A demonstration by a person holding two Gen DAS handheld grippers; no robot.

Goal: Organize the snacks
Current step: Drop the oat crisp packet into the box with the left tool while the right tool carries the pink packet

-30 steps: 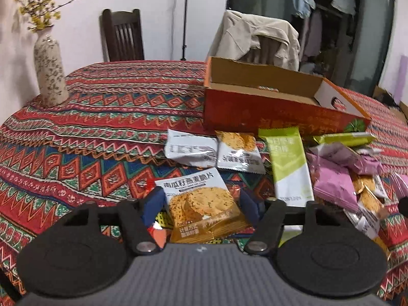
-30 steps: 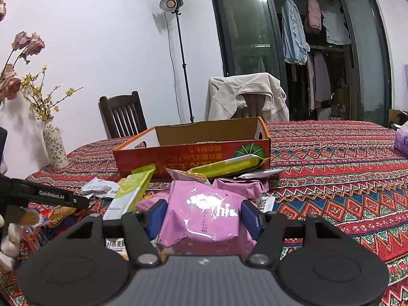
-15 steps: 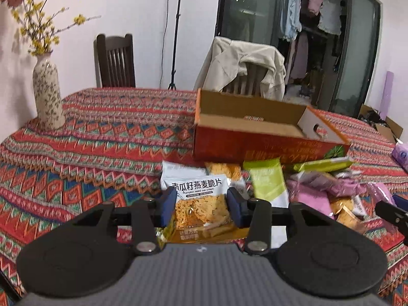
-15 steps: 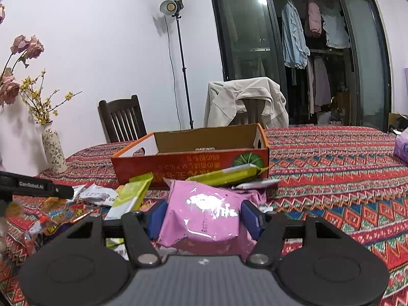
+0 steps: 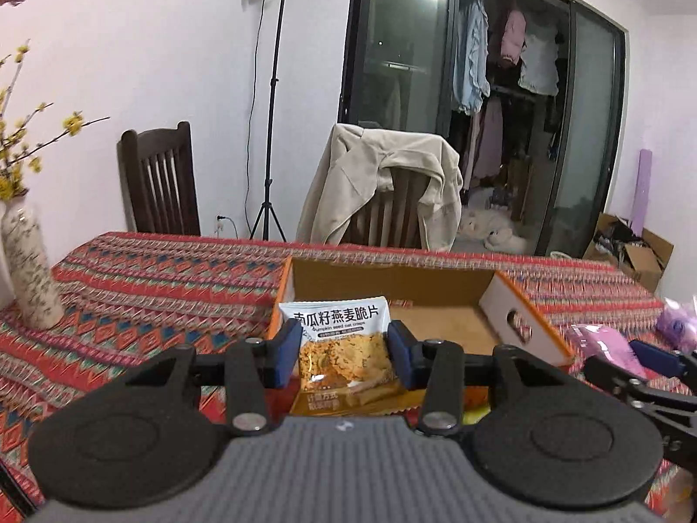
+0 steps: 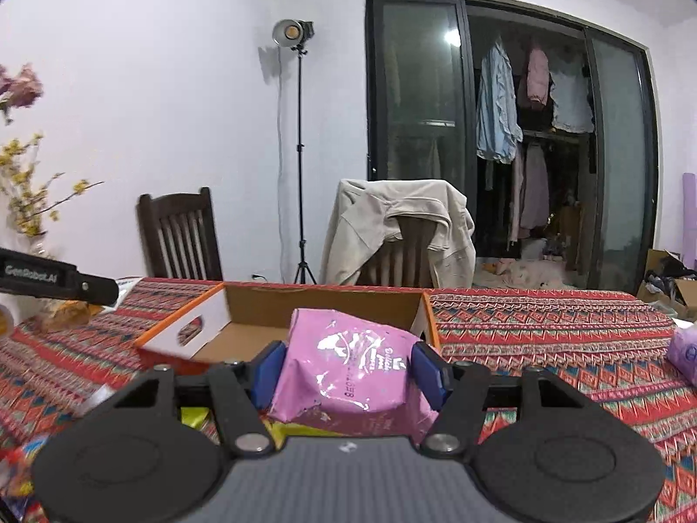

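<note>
Cardboard box on the desk looks bare inside, sorting barely begun: left gripper jaws pinch cracker packet reading "南瓜籽燕麦脆片 / pumpkin seed oat crisps" before it, right gripper jaws pinch pink packet, print unreadable, at its rim.

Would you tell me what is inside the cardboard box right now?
The visible floor of the cardboard box is bare brown card. The oat crisp packet and pink packet, held up in the grippers, hide its near part in each view.
</note>
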